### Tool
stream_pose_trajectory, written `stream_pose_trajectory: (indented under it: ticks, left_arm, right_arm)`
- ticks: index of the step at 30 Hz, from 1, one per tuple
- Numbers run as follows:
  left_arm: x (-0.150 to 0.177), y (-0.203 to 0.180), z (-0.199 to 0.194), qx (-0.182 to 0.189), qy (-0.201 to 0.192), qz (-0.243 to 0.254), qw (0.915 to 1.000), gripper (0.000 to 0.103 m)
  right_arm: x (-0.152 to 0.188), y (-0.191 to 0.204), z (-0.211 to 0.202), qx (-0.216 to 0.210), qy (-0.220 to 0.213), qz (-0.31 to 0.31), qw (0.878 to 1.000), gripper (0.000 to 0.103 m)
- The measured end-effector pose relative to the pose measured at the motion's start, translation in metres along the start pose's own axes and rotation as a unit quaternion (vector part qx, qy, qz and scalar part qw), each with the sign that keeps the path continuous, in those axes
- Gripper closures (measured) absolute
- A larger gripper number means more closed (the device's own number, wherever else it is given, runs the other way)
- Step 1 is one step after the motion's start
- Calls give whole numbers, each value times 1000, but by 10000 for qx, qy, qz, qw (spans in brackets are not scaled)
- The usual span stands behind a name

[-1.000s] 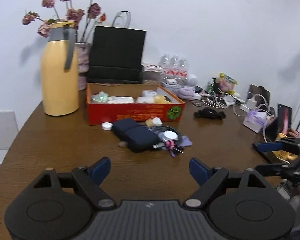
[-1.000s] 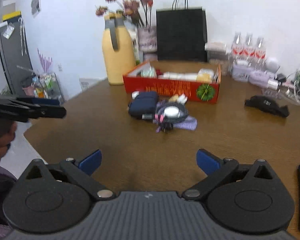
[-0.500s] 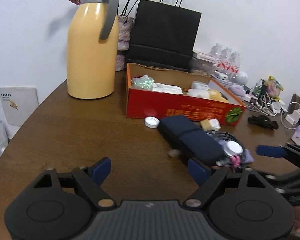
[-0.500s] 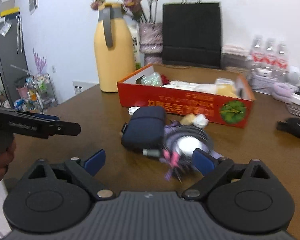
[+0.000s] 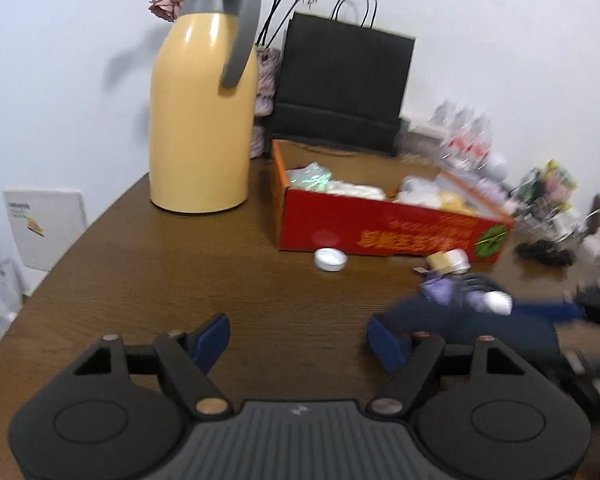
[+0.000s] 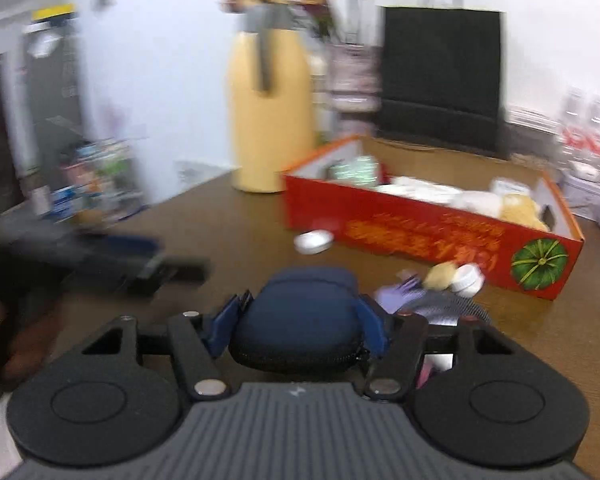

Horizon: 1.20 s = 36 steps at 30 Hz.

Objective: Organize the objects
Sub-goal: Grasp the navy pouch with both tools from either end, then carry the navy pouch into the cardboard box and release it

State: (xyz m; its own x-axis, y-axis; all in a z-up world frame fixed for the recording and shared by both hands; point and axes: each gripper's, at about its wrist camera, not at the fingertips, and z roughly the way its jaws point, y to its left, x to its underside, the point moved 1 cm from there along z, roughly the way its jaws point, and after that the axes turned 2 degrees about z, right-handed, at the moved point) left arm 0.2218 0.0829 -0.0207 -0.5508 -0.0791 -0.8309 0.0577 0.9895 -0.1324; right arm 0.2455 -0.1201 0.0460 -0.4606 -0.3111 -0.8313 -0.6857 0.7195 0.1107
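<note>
A navy zip pouch (image 6: pixel 300 316) lies on the brown table, between the two blue fingertips of my right gripper (image 6: pixel 298 330), which press its sides. The pouch also shows in the left wrist view (image 5: pixel 460 320), blurred, with the right gripper (image 5: pixel 580 312) around it. My left gripper (image 5: pixel 300 338) is open and empty over bare table, left of the pouch. A red open box (image 6: pixel 432 220) with wrapped items stands behind the pouch. A white cap (image 6: pixel 312 240), a tape roll (image 5: pixel 448 262) and a purple item (image 6: pixel 396 294) lie in front of the box.
A yellow thermos jug (image 5: pixel 204 120) stands at the back left, a black paper bag (image 5: pixel 340 84) and a vase of dried flowers behind the box. Water bottles (image 5: pixel 464 136), cables and small clutter crowd the right side. The table edge (image 5: pixel 60 252) curves on the left.
Both grippers moved forward toward the box. The right gripper went from wide open in front of the pouch to closed around its sides. The left gripper stayed open.
</note>
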Motion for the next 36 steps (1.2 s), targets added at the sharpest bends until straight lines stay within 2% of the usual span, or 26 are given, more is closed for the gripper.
stream_pose_trajectory:
  ticks: [2,4,6,8,10,11,13,15,17,18,19,20,21,25,29,31,32,33,34,36]
  left_arm:
    - [5,-4,-9,244,61,-112,9996,28]
    - [13,-17,-9,466,263,-95,9985,28]
    - [22,-36,-7,757,399,50,9963,28]
    - [27,-52,0,883,488,98,9949,29]
    - [30,-66,7,949,598,248,9934,35]
    - [32,-71,8,927,647,276,9932,41]
    - [33,-77,1,902,676,306,9932,47]
    - [37,-80,-11,1027,706,325,9917,56]
    - [45,-82,-19,1064,807,267,9907,59]
    - [47,-86,-25,1017,837,299,9908,64]
    - [49,-91,-31,1007,896,337,9903,66]
    - [51,-96,-39,980,962,342,9899,67]
    - [53,-99,-45,959,977,363,9899,68]
    - [64,-99,-60,1059,913,448,9892,62]
    - [64,-82,-46,843,956,-112,9918,48]
    - [64,-82,-43,877,919,-146,9918,48]
    - [65,-82,-42,957,895,-137,9913,55]
    - [65,-83,-42,1101,880,-161,9899,69]
    - [65,-84,-42,1178,872,-180,9890,68]
    - [60,-89,-45,916,844,-188,9920,76]
  right_arm:
    - [18,-1,-25,-291,122,19,9995,36]
    - [35,-7,-39,-242,304,186,9991,37]
    - [52,-14,-47,317,401,312,9982,37]
    - [61,-23,-54,936,360,592,9932,33]
    - [64,-29,-63,1356,234,985,9856,33]
    - [66,-30,-68,1481,197,1183,9817,33]
    - [69,-27,-78,1365,61,1505,9791,32]
    - [75,-19,-83,1138,3,1567,9811,32]
    - [82,-15,-81,1000,25,1666,9809,34]
    - [84,-15,-79,935,37,1784,9795,36]
    - [86,-15,-74,861,97,1927,9774,50]
    - [88,-15,-71,750,143,2083,9751,55]
    - [89,-13,-72,843,120,2142,9731,55]
    - [93,-10,-80,790,99,2171,9729,55]
    - [97,-12,-78,854,169,2271,9700,52]
    - [96,-11,-77,883,197,2254,9701,52]
    - [95,-11,-76,883,215,2260,9699,52]
    - [95,-12,-76,850,221,2298,9693,54]
    - [95,-13,-74,745,252,2364,9685,63]
    - [91,-14,-74,815,205,2369,9679,73]
